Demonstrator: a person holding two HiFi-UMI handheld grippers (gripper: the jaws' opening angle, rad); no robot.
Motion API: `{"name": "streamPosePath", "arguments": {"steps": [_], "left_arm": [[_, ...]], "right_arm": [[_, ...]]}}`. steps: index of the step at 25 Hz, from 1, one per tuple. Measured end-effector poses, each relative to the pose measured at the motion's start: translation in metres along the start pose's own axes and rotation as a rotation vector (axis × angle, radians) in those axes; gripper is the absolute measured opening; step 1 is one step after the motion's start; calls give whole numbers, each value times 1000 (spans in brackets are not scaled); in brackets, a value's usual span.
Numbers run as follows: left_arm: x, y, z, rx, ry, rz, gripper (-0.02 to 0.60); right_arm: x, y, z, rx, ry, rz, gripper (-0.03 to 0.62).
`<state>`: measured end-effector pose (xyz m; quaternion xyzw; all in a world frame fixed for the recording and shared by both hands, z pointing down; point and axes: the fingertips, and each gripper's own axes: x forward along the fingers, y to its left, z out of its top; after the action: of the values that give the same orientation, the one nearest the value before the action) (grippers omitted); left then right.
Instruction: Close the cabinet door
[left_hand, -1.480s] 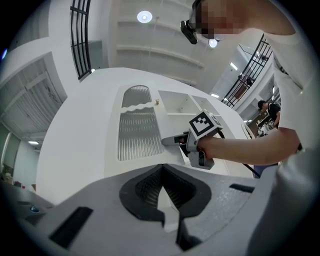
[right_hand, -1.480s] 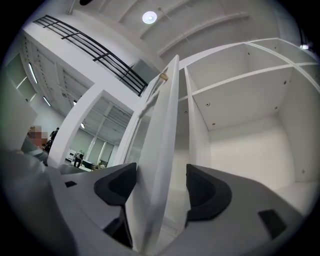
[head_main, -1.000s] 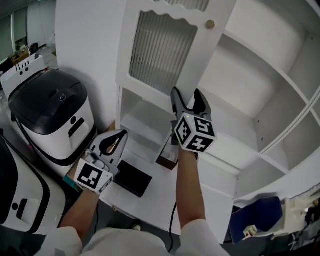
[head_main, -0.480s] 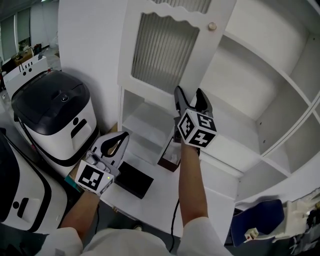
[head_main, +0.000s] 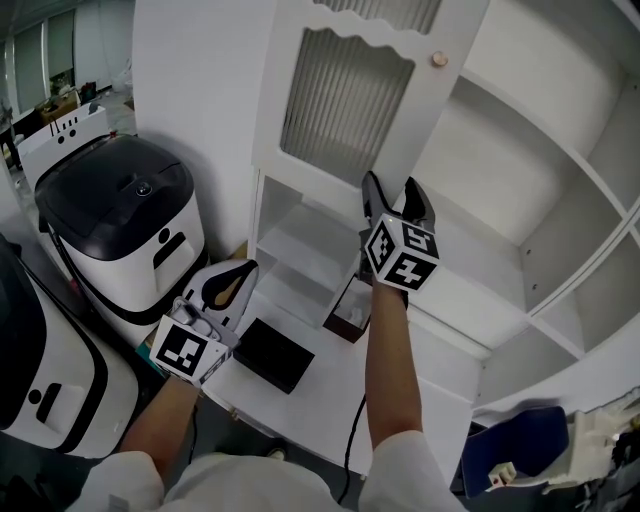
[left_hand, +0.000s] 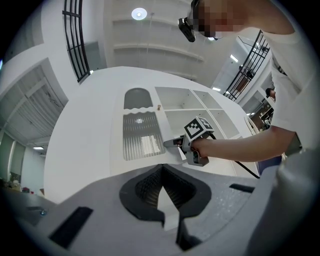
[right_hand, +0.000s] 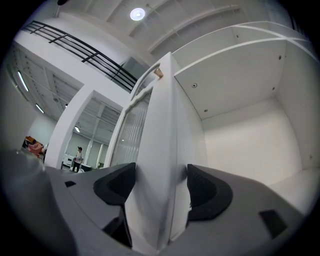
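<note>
The white cabinet door (head_main: 340, 100), with a ribbed glass panel and a small round knob (head_main: 439, 59), stands swung open from the left of the cabinet. My right gripper (head_main: 393, 195) is shut on the door's free edge near its lower corner. In the right gripper view both pads press on the door edge (right_hand: 162, 165), one on each face. My left gripper (head_main: 235, 275) hangs lower left over the counter, shut and holding nothing. From the left gripper view I see the door (left_hand: 140, 137) and the right gripper (left_hand: 172, 144) at its edge.
Open white shelves (head_main: 520, 150) fill the cabinet to the right. A white appliance with a black lid (head_main: 120, 230) stands at the left. A black box (head_main: 272, 355) and a small dark container (head_main: 350, 310) lie on the white counter. A blue chair (head_main: 520, 435) is at lower right.
Only the head view has drifted a little; both grippers and the door keep their places, and the right gripper stays clamped on the door edge.
</note>
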<state>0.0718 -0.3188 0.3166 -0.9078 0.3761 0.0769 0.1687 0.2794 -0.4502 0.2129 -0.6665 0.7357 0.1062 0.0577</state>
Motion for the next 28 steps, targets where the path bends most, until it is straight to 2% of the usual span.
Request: {"name": "streamPosePath", "arguments": {"steps": [4, 10, 18, 25, 28], "left_arm": [[-5, -2, 3, 0, 5, -4, 5], [-19, -6, 4, 3, 11, -9, 6], [-44, -9, 7, -5, 15, -6, 6], [-72, -9, 7, -25, 15, 13, 6], [-86, -7, 8, -35, 13, 20, 6]], "right_arm": [[-15, 4, 1, -23, -5, 9, 316], [-68, 8, 3, 13, -48, 15, 210], [-117, 14, -17, 9, -31, -24, 83], [-159, 16, -23, 13, -18, -53, 37], [-180, 23, -19, 1, -22, -39, 23]]}}
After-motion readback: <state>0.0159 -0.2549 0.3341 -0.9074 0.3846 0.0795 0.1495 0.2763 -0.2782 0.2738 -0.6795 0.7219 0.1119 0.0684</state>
